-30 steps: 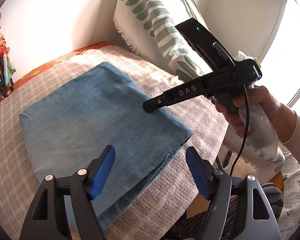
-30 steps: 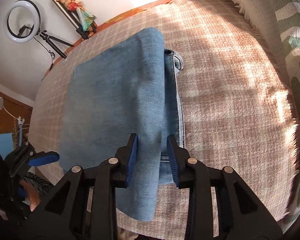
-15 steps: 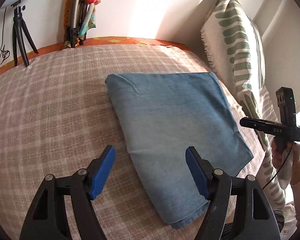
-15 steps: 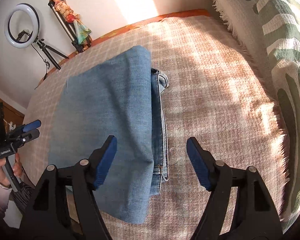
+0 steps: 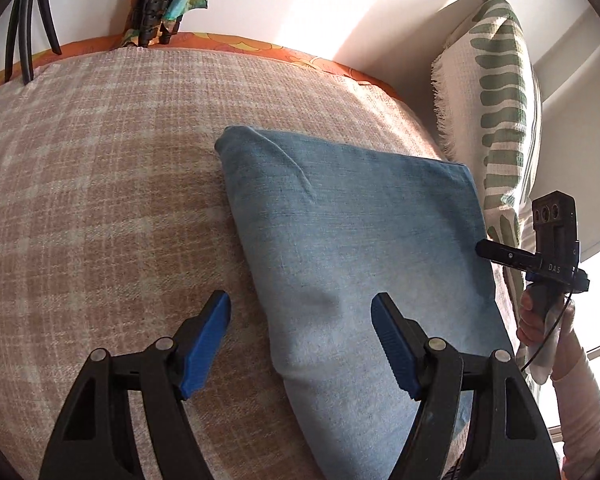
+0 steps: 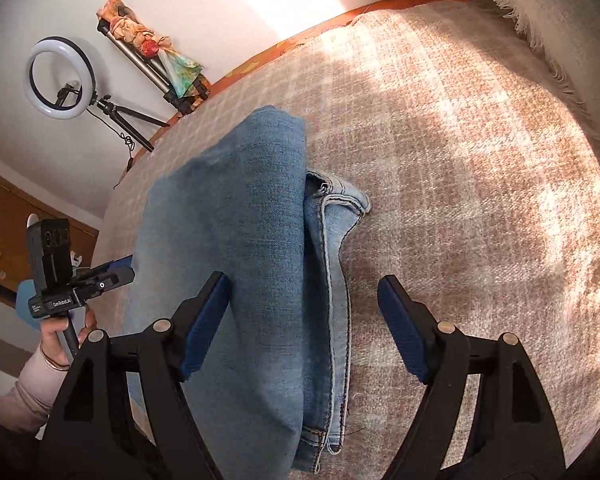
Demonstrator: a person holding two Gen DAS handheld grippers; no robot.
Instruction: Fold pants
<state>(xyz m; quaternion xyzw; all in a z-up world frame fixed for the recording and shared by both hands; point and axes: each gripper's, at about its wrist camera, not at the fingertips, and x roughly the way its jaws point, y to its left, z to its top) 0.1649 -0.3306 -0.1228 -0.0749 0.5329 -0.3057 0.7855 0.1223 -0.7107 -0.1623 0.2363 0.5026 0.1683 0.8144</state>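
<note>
The blue denim pants (image 5: pixel 348 248) lie folded into a flat rectangle on the plaid bed cover (image 5: pixel 100 184). In the right wrist view the pants (image 6: pixel 236 248) show their stacked layers, with the waistband edge (image 6: pixel 336 216) sticking out on the right side. My left gripper (image 5: pixel 300 340) is open and empty, above the near left edge of the pants. My right gripper (image 6: pixel 304 324) is open and empty, above the layered edge. Each gripper also appears in the other's view, the right one (image 5: pixel 496 252) and the left one (image 6: pixel 112 274), held off the bed's sides.
A green-patterned white cushion (image 5: pixel 496 92) stands at the head of the bed. A ring light on a tripod (image 6: pixel 60 74) and a second tripod draped with coloured cloth (image 6: pixel 156 56) stand by the wall. An orange sheet edge (image 5: pixel 260 46) borders the cover.
My right gripper has opened, let go of the pants' edge and pulled back. My left gripper has swung round to the pants' other side and stayed open.
</note>
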